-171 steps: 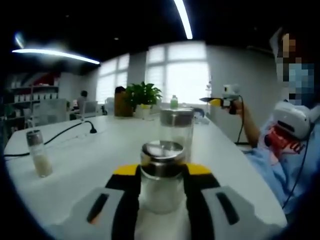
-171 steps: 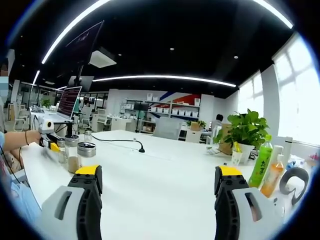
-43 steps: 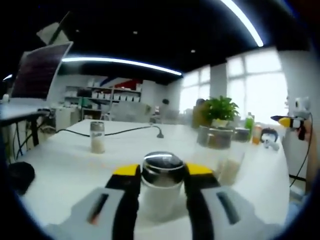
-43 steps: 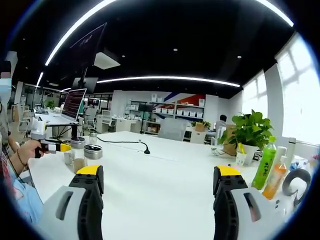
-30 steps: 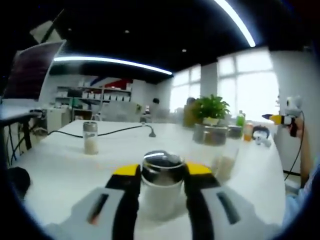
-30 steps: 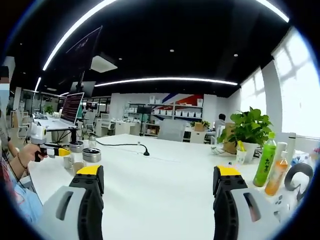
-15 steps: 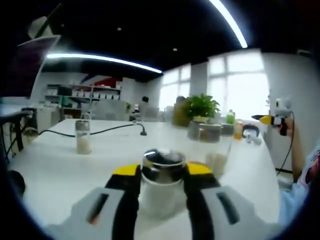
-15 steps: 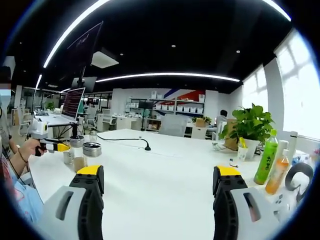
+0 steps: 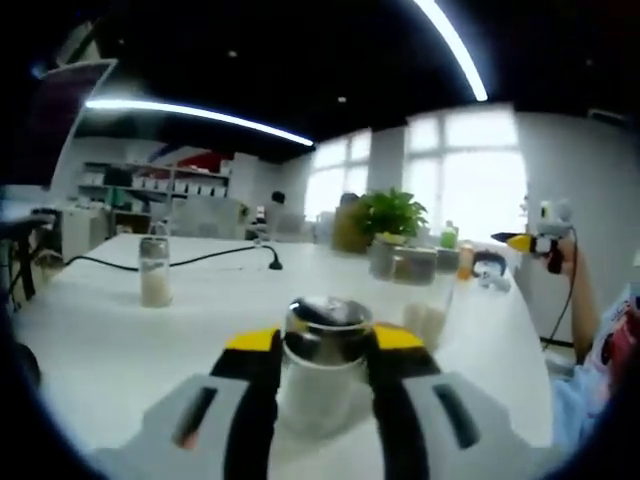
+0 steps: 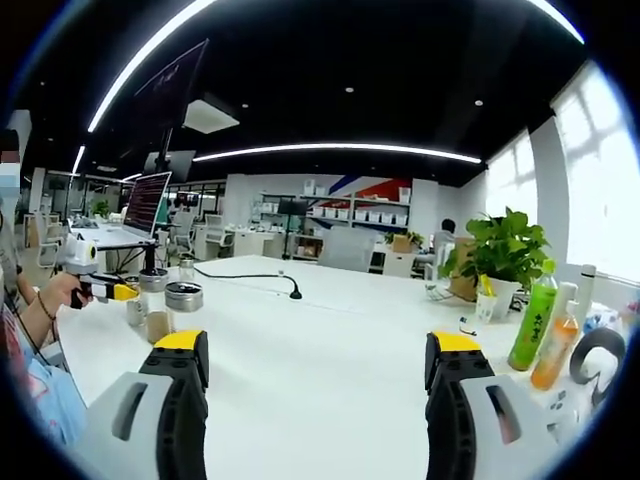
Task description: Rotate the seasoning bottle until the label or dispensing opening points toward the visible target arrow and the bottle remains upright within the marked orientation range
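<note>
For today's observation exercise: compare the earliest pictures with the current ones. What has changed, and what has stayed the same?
The left gripper has swung round with the bottle clamped in its jaws: the room behind has shifted, and the plant now sits right of centre. The small jar shows further back on the left. The grip on the bottle is unchanged. The right gripper stays open above the table.

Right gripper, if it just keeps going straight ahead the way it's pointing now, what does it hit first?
Probably nothing close. The right gripper, its jaws wide apart, points over bare white table. The cable lies left of that line and the plant right of it, though depth is hard to judge.
</note>
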Demonstrator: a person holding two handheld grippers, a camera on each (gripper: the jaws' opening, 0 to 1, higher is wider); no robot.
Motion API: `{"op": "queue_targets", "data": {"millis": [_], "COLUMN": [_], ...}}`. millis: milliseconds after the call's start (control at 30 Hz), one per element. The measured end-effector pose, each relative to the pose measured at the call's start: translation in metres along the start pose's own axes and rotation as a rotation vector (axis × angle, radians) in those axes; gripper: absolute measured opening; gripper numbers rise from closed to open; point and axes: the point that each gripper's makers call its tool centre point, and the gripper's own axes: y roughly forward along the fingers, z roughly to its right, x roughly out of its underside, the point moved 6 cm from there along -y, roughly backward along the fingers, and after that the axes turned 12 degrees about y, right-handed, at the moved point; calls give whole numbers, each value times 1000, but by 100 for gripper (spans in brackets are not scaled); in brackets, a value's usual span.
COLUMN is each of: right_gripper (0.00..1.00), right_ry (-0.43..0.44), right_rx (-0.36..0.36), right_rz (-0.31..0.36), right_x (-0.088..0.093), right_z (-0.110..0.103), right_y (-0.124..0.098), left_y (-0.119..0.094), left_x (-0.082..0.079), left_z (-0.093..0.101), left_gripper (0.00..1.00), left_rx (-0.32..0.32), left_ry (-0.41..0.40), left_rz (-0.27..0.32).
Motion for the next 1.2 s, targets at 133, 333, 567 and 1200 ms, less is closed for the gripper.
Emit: {"op": "queue_targets", "data": {"millis": [133, 333, 567, 1200], "right_gripper": [92, 91, 90, 90], "right_ry": [4, -8, -32, -57], "right_rx": [-2, 6, -9, 10], "right_rz": [-3, 0, 8, -2], "right_x": [1, -1, -2, -1], "right_z": [1, 0, -3, 1], "right_y": [-2, -1, -1, -3], "left_y": [1, 3, 2, 2], "left_x": [-2, -1, -1, 1], "left_z": [-1, -1, -2, -5], "left_gripper": [36, 36, 36, 36], "left_rx": [26, 63, 95, 155], "left_ry": [11, 12, 9, -1], "left_rz": [-25, -28, -17, -11]}}
